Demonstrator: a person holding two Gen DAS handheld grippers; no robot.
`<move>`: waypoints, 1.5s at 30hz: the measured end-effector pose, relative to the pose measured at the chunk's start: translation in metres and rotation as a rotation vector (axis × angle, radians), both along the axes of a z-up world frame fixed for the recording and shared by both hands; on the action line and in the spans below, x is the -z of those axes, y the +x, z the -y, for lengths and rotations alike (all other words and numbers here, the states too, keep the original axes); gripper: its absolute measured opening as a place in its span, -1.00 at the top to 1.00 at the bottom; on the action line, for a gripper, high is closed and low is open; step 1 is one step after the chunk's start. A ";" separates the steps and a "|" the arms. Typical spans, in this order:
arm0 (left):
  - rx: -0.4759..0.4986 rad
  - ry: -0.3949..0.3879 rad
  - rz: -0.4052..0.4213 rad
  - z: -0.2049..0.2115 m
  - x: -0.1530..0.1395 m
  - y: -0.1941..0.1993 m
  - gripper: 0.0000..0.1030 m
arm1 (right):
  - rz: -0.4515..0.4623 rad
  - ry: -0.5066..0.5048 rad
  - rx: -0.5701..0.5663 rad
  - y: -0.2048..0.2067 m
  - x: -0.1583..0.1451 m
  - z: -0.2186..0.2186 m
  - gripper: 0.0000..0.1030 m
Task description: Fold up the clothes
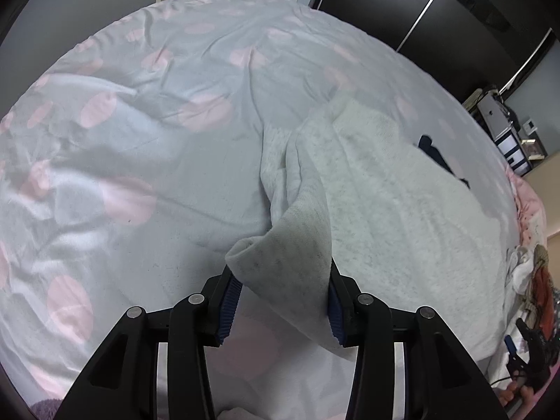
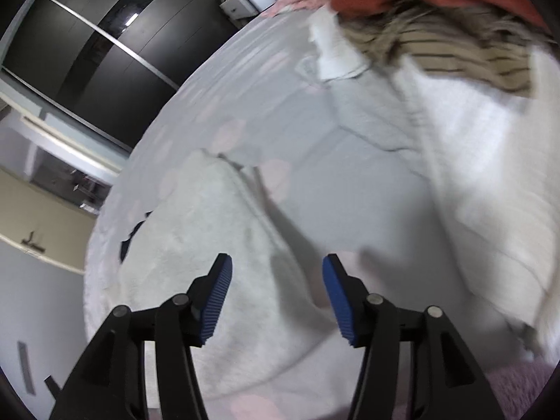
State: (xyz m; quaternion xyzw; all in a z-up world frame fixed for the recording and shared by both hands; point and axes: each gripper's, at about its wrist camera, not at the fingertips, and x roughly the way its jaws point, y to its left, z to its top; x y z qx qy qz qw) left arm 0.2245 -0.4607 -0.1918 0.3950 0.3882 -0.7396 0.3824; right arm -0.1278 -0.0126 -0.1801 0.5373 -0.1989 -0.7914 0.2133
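Left gripper (image 1: 280,301) around grey garment (image 1: 367,192) fold

The left wrist view looks from just behind its hand-held gripper (image 1: 280,301), steeply down and close over the bed (image 1: 140,182), facing a dark wardrobe (image 1: 437,10) at the far side. The right wrist view sits likewise behind its hand-held gripper (image 2: 276,294), tilted down, close above the bed (image 2: 315,175), with the wardrobe (image 2: 105,52) upper left. Both views share the pale fleece garment (image 1: 402,217) (image 2: 210,252), the pink-spotted sheet and the clothes pile (image 1: 535,280) (image 2: 437,35).
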 end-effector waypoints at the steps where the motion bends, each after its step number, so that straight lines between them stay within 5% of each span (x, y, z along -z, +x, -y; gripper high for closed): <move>1: -0.010 -0.001 -0.017 0.001 -0.004 0.002 0.12 | 0.006 0.000 -0.018 0.001 0.000 0.008 -0.03; 5: -0.079 -0.131 -0.022 0.009 -0.028 0.007 0.11 | -0.021 0.039 -0.097 -0.025 0.002 0.037 -0.03; 8: -0.076 -0.202 0.003 0.020 -0.037 0.002 -0.07 | -0.029 0.078 -0.136 -0.047 0.008 0.054 -0.03; 17: 0.116 -0.269 0.131 0.042 -0.017 -0.076 -0.07 | 0.029 0.077 -0.195 -0.079 0.044 0.075 -0.03; 20: 0.151 -0.356 0.142 0.049 -0.008 -0.093 -0.07 | 0.020 0.077 -0.229 -0.079 0.050 0.085 -0.03; 27: 0.219 -0.310 0.194 0.061 0.035 -0.103 -0.07 | -0.040 0.168 -0.276 -0.074 0.057 0.101 0.09; 29: 0.212 -0.290 0.182 0.067 0.039 -0.101 -0.07 | -0.061 0.181 -0.307 -0.070 0.056 0.106 0.50; 33: 0.176 -0.241 0.128 0.078 0.040 -0.093 -0.07 | -0.095 0.194 -0.331 -0.064 0.051 0.110 0.76; 39: 0.179 -0.300 0.116 0.074 0.028 -0.086 -0.07 | -0.151 0.189 -0.322 -0.054 0.024 0.109 0.82; 45: 0.150 -0.260 0.035 0.082 0.015 -0.074 -0.07 | -0.125 0.144 -0.383 -0.037 -0.029 0.140 0.84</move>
